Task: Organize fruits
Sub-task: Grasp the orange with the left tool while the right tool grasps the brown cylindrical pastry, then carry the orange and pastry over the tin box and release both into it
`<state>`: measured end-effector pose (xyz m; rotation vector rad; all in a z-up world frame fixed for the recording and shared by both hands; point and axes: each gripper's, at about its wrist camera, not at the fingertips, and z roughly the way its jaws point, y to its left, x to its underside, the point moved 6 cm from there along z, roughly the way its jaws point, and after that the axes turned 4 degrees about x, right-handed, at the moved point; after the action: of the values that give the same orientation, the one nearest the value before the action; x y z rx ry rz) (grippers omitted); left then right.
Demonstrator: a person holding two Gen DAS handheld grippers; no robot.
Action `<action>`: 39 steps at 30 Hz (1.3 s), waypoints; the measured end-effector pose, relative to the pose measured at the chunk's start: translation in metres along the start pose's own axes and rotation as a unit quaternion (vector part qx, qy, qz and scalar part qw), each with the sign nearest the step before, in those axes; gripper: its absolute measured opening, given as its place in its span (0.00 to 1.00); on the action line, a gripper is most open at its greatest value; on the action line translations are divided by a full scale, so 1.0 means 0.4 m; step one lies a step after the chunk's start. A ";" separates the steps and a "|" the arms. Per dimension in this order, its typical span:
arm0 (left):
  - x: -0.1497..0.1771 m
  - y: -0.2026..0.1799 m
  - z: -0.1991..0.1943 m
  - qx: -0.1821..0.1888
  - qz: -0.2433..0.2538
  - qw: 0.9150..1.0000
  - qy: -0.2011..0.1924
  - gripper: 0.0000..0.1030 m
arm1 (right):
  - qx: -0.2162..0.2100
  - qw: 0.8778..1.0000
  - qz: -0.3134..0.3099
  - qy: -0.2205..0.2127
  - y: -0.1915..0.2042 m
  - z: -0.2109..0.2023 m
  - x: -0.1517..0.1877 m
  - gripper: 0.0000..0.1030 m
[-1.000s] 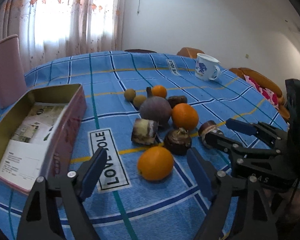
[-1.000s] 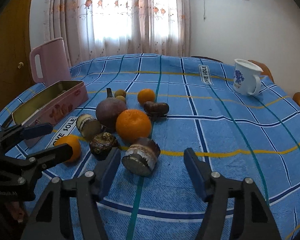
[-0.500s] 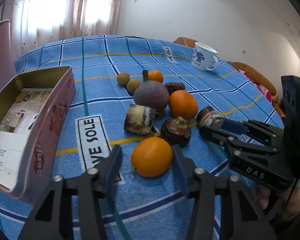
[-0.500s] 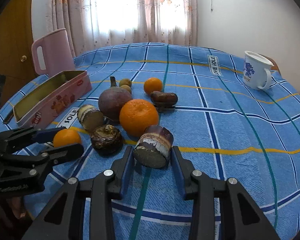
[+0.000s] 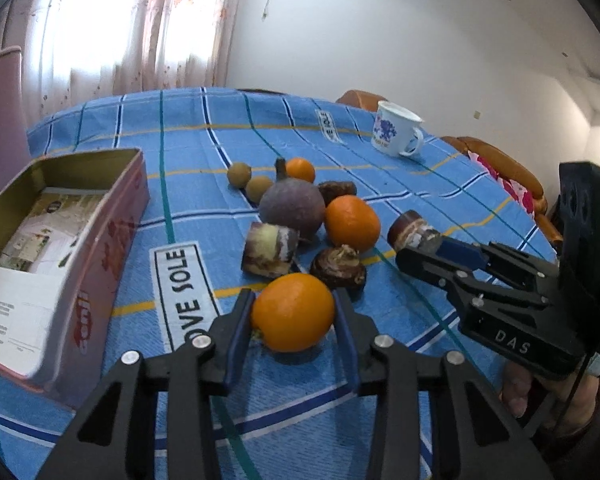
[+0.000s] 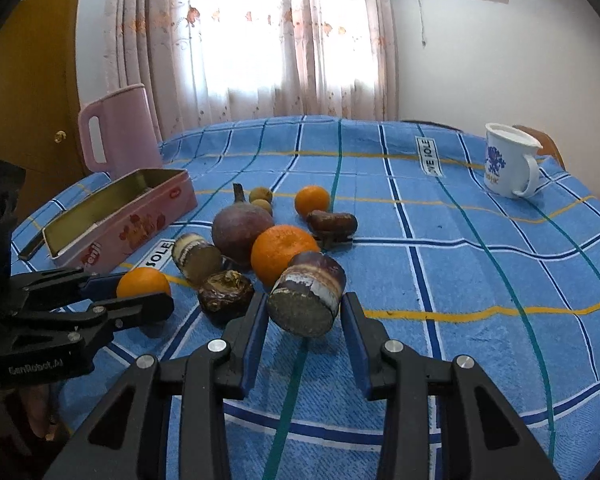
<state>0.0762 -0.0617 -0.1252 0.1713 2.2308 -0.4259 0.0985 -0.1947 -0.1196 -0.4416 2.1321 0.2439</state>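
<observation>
In a second, both my grippers have gone from wide open to closing: the left gripper point(image 5: 294, 312) still tightening on the near orange point(image 5: 293, 312), the right gripper point(image 6: 305, 312) clamped on a cut cane piece point(image 6: 308, 300), both resting on the worktop point(image 6: 440, 280), ready for the pink tin point(image 5: 80, 280) at left.

The blue checked tablecloth point(image 5: 188, 132) carries white woven labels: the near one point(image 5: 184, 292) reads "OVE SOLE", its first letter cut off; one toward the far edge point(image 6: 429, 157) shows "SOLE" only partly. The pink tin point(image 5: 96, 280) near the left edge bears a red, blurred brand word. The right gripper point(image 5: 420, 246) body reads "DAS"; the left gripper point(image 6: 140, 292) body reads "GenRobot.AI".
</observation>
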 end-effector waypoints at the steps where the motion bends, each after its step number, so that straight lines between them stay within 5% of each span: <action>1: -0.002 -0.002 -0.003 -0.002 0.002 1.000 -0.004 0.39 | 0.000 1.000 -0.002 -0.004 0.002 -0.003 0.000 0.38; 19: -0.045 0.006 -0.063 -0.051 0.026 0.996 -0.072 0.40 | 0.008 0.996 -0.028 -0.079 0.025 -0.057 -0.006 0.38; 39: -0.084 0.038 -0.136 -0.098 0.039 0.988 -0.116 0.40 | 0.002 0.992 -0.060 -0.112 0.084 -0.085 -0.077 0.38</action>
<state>0.0626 -0.0273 -0.0711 0.0985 2.0145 -0.1735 0.0753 -0.1687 -0.0746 -0.5149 1.8800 0.2103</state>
